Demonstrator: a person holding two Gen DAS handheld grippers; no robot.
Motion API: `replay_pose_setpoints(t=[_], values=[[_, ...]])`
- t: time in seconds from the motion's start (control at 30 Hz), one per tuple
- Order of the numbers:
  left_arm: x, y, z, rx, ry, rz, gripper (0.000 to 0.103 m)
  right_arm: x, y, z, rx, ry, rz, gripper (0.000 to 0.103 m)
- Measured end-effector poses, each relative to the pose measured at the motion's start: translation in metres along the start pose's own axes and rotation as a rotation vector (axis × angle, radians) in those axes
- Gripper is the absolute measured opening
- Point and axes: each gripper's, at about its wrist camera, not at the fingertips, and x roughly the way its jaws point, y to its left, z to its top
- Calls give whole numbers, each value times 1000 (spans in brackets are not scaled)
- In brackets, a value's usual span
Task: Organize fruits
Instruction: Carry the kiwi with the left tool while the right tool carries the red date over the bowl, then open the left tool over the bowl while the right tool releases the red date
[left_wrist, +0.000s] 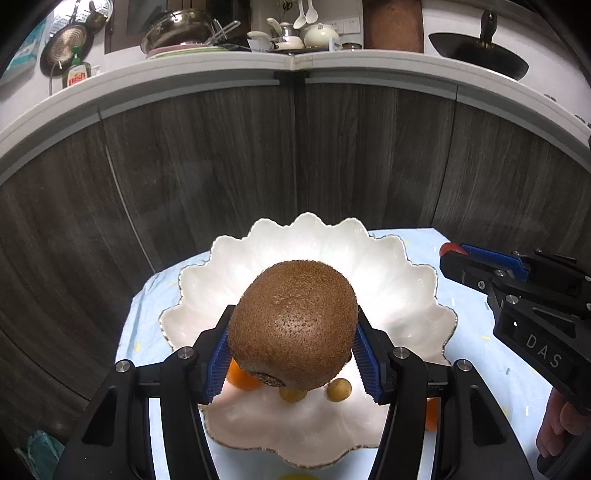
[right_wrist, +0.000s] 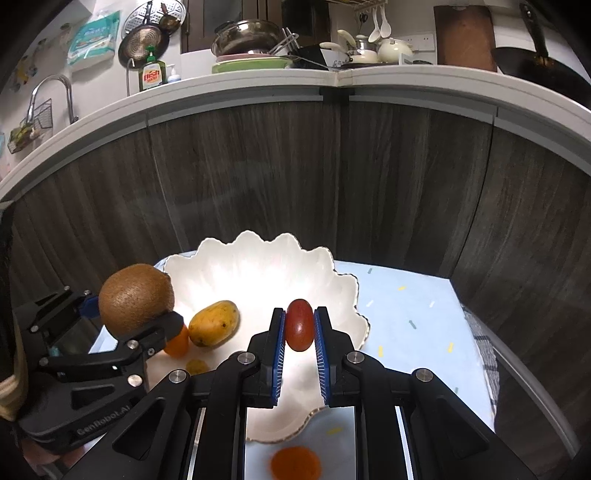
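My left gripper (left_wrist: 291, 350) is shut on a brown kiwi (left_wrist: 293, 325) and holds it above the white scalloped bowl (left_wrist: 399, 295). The kiwi also shows in the right wrist view (right_wrist: 136, 297). My right gripper (right_wrist: 300, 328) is shut on a small red oval fruit (right_wrist: 300, 325) over the bowl's (right_wrist: 258, 266) right side. In the bowl lie a yellow mango (right_wrist: 213, 323), a small orange (right_wrist: 177, 343) and small tan round fruits (left_wrist: 338, 389). The mango is hidden behind the kiwi in the left wrist view.
The bowl stands on a light blue cloth (right_wrist: 413, 317) on a small table. An orange fruit (right_wrist: 295, 463) lies on the cloth in front of the bowl. Dark wood cabinet doors (right_wrist: 332, 177) rise close behind. A counter with dishes runs above.
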Motion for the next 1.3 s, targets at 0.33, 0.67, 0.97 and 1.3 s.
replay_pose_setpoints(t=[0.33, 0.67, 0.97, 1.3], values=[[25, 2, -5, -7, 57, -21, 58, 32, -5, -2, 21, 70, 6, 17], [37, 5, -10, -4, 91, -14, 69, 47, -5, -5, 35, 114, 15, 17], [26, 14, -1, -27, 43, 21, 95, 34, -7, 3, 58, 67, -32, 72], [1, 19, 9, -48, 8, 50, 102, 8, -3, 14, 62, 15, -36, 77]])
